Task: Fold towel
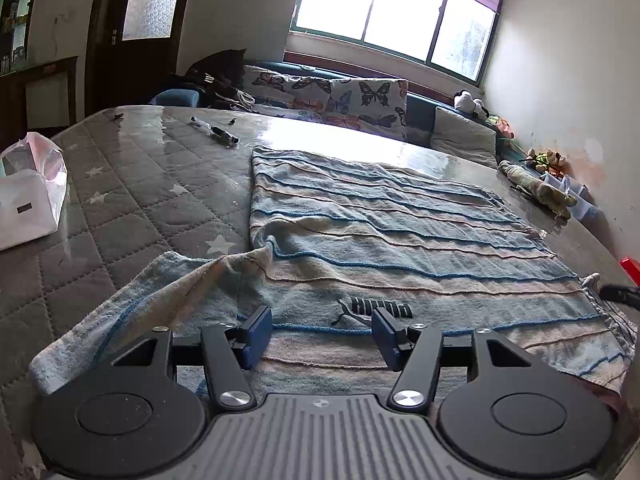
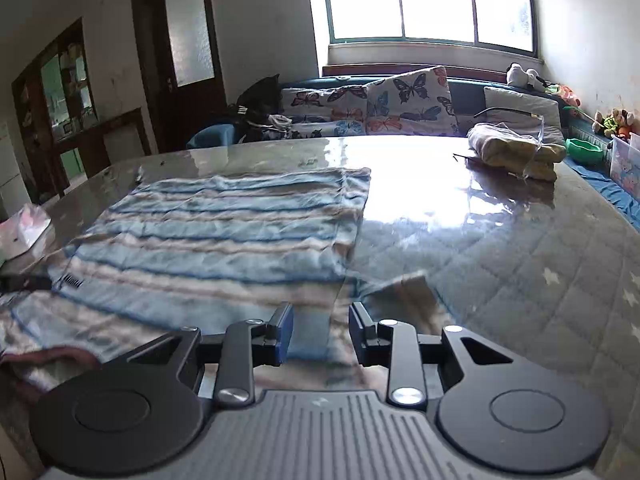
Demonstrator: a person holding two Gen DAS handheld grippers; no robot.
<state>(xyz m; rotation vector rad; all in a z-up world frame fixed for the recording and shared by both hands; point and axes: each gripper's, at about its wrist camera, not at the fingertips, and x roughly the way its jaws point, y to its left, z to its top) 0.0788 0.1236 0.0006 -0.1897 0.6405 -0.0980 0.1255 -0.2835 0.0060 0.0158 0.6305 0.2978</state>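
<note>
The left tongs stood released, blue pads apart, hovering low over the near edge of the towel with nothing between them. The right tongs also had a clear gap between their pads, above the towel's near right edge; no cloth was pinched there, though that view was blurred.

The towel, striped in blue and pale beige, lay spread on a table topped with a grey quilted cover with white stars under a glossy clear sheet. A black logo showed near its front edge. Its near left corner was rumpled and folded over itself, lying just left of the left tongs. The rest lay mostly flat, reaching toward the far side of the table.

A pen lay beyond the towel's far left corner, apart from it. A white bag sat at the table's left edge. A bundle of yellowish cloth rested on the far right of the table, well apart from the towel. Behind the table ran a sofa with butterfly cushions under a bright window.
</note>
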